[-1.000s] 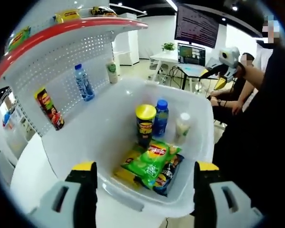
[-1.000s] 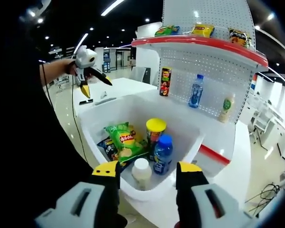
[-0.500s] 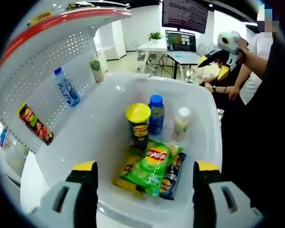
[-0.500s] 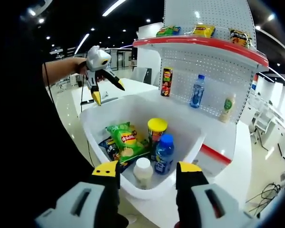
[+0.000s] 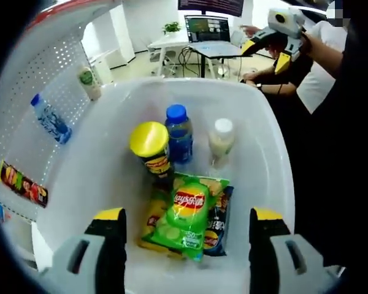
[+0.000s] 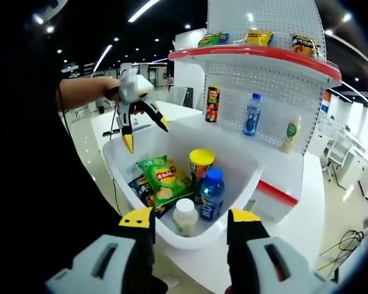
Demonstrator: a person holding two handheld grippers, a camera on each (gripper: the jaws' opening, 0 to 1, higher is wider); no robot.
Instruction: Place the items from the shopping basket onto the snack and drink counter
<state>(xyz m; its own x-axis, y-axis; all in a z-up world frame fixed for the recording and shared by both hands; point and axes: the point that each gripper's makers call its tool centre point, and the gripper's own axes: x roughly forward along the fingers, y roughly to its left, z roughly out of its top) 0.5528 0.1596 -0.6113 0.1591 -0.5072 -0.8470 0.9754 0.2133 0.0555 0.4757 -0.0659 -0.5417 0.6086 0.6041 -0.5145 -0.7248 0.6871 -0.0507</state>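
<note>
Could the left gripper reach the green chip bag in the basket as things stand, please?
Probably yes: the left gripper hangs open above the basket, and the green chip bag lies on top of the pile with nothing over it.

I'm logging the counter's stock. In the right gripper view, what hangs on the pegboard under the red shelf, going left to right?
Chips can → water bottle → green-labelled bottle.

Left tool (image 6: 145, 132): jaws spread wide, tips pointing down, held by a hand (image 6: 112, 87) on an outstretched forearm. Right tool (image 6: 190, 222): jaws apart, nothing between them.
</note>
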